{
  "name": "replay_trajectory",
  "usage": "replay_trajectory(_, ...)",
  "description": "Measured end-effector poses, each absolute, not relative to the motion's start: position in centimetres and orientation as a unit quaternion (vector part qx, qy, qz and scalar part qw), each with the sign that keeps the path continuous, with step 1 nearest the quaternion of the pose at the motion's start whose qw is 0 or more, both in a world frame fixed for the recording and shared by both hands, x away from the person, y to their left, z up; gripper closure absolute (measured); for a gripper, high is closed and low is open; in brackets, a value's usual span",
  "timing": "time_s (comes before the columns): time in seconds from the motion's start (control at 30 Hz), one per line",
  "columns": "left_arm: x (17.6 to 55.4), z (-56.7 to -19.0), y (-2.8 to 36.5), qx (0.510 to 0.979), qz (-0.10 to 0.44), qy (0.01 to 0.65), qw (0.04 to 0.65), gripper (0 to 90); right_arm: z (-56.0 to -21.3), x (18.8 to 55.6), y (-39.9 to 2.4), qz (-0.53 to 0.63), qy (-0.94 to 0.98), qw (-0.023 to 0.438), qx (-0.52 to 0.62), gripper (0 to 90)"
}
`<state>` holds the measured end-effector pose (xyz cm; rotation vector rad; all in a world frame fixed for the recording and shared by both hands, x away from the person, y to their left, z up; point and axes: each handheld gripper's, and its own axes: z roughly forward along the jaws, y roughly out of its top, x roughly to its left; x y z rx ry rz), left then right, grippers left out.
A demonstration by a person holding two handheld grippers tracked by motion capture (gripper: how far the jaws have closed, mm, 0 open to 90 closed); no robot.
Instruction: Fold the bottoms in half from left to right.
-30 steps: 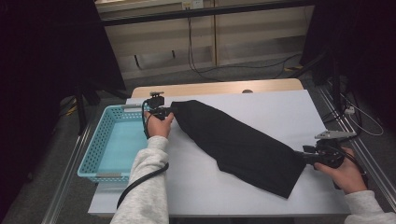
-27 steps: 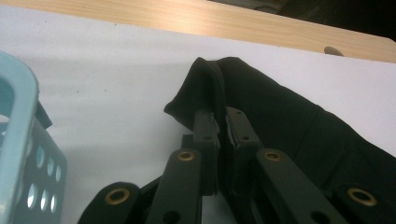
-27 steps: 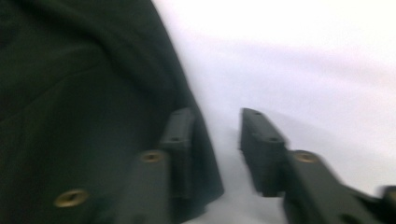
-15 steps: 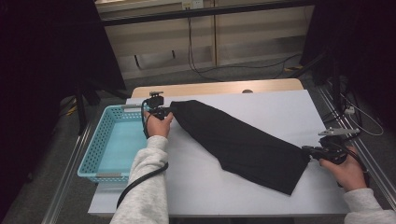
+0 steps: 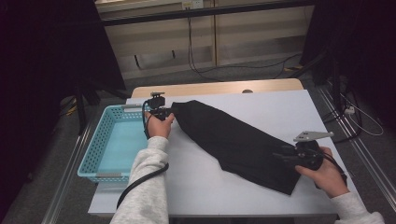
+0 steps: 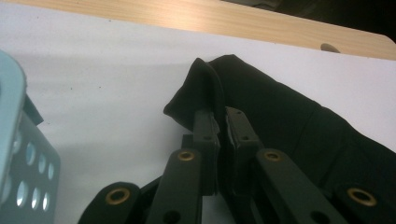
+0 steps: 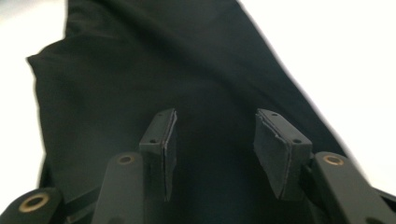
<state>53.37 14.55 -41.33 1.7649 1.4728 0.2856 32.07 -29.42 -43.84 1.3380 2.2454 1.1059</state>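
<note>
Black cloth point(image 5: 236, 142) long, folded, diagonal on table point(image 5: 201, 182); left tool point(image 6: 223, 122) clamped on corner, right tool point(image 7: 215, 140) just opened above it.

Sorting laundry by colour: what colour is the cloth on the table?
Plain black cloth, clearest in the high view.

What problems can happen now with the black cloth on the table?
1. The right tongs have just been opening over the black cloth and do not pinch it, so that end may stay behind if the cloth is pulled.
2. The left tongs pinch only a small fold at the cloth's corner; it may slip out.
3. The blue basket sits close beside the left hand, which might bump it.
</note>
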Motion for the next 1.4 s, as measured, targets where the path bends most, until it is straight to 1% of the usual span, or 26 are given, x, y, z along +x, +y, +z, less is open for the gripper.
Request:
replay_trajectory(0.2, 53.4, -41.4, 14.8, 0.698, 0.111, 0.584, 0.398, 84.5, -44.2, 32.3, -27.1, 0.390, 0.795, 0.141, 0.442, 48.5)
replay_trajectory(0.27, 53.3, -41.4, 14.7, 0.698, 0.110, 0.586, 0.397, 84.5, -44.5, 32.3, -26.4, 0.383, 0.804, 0.137, 0.434, 51.7)
replay_trajectory(0.5, 53.2, -41.1, 14.5, 0.700, 0.111, 0.583, 0.399, 84.5, -44.8, 32.5, -24.8, 0.397, 0.805, 0.129, 0.422, 53.3)
replay_trajectory(0.57, 53.2, -41.1, 14.4, 0.701, 0.114, 0.581, 0.398, 84.5, -44.7, 32.4, -23.8, 0.397, 0.815, 0.120, 0.404, 57.0)
replay_trajectory(0.6, 53.2, -41.1, 14.4, 0.701, 0.114, 0.580, 0.400, 84.5, -44.7, 32.4, -23.8, 0.397, 0.815, 0.120, 0.404, 57.0)
replay_trajectory(0.63, 53.2, -41.0, 14.3, 0.702, 0.116, 0.579, 0.398, 84.5, -44.8, 32.3, -22.9, 0.398, 0.822, 0.116, 0.390, 60.7)
replay_trajectory(0.67, 53.2, -41.0, 14.3, 0.701, 0.115, 0.581, 0.397, 84.6, -44.8, 32.2, -22.7, 0.398, 0.824, 0.114, 0.386, 62.2)
replay_trajectory(0.77, 53.2, -41.0, 14.2, 0.701, 0.116, 0.582, 0.396, 84.6, -44.8, 32.1, -21.9, 0.406, 0.825, 0.110, 0.378, 64.6)
replay_trajectory(0.8, 53.2, -41.0, 14.2, 0.700, 0.115, 0.583, 0.397, 84.6, -44.6, 32.1, -21.0, 0.416, 0.825, 0.105, 0.367, 65.8)
replay_trajectory(0.87, 53.3, -41.0, 14.2, 0.701, 0.116, 0.582, 0.396, 84.6, -44.6, 32.0, -20.8, 0.417, 0.825, 0.100, 0.367, 65.8)
replay_trajectory(1.03, 53.3, -41.0, 14.0, 0.701, 0.116, 0.583, 0.394, 84.6, -45.3, 31.7, -19.1, 0.409, 0.844, 0.084, 0.336, 62.2)
replay_trajectory(1.1, 53.3, -41.0, 14.0, 0.700, 0.116, 0.583, 0.396, 84.6, -45.6, 31.7, -18.7, 0.398, 0.851, 0.092, 0.331, 60.5)
replay_trajectory(1.17, 53.3, -41.0, 14.1, 0.701, 0.115, 0.583, 0.394, 84.6, -46.0, 31.6, -18.5, 0.392, 0.855, 0.090, 0.326, 61.0)
replay_trajectory(1.2, 53.3, -41.0, 14.2, 0.698, 0.116, 0.585, 0.397, 84.6, -46.1, 31.5, -18.4, 0.392, 0.856, 0.101, 0.320, 62.2)
replay_trajectory(1.23, 53.3, -41.0, 14.2, 0.698, 0.116, 0.585, 0.397, 84.6, -46.1, 31.5, -18.4, 0.392, 0.856, 0.101, 0.320, 62.2)
replay_trajectory(1.27, 53.3, -41.0, 14.2, 0.697, 0.118, 0.586, 0.396, 84.6, -46.1, 31.4, -18.3, 0.387, 0.859, 0.110, 0.316, 67.9)
replay_trajectory(1.3, 53.3, -41.0, 14.3, 0.696, 0.116, 0.587, 0.397, 84.7, -46.0, 31.4, -18.3, 0.380, 0.863, 0.125, 0.310, 85.3)
replay_trajectory(1.4, 53.3, -40.8, 14.3, 0.694, 0.119, 0.587, 0.400, 84.9, -45.9, 31.1, -18.4, 0.382, 0.867, 0.111, 0.298, 86.6)
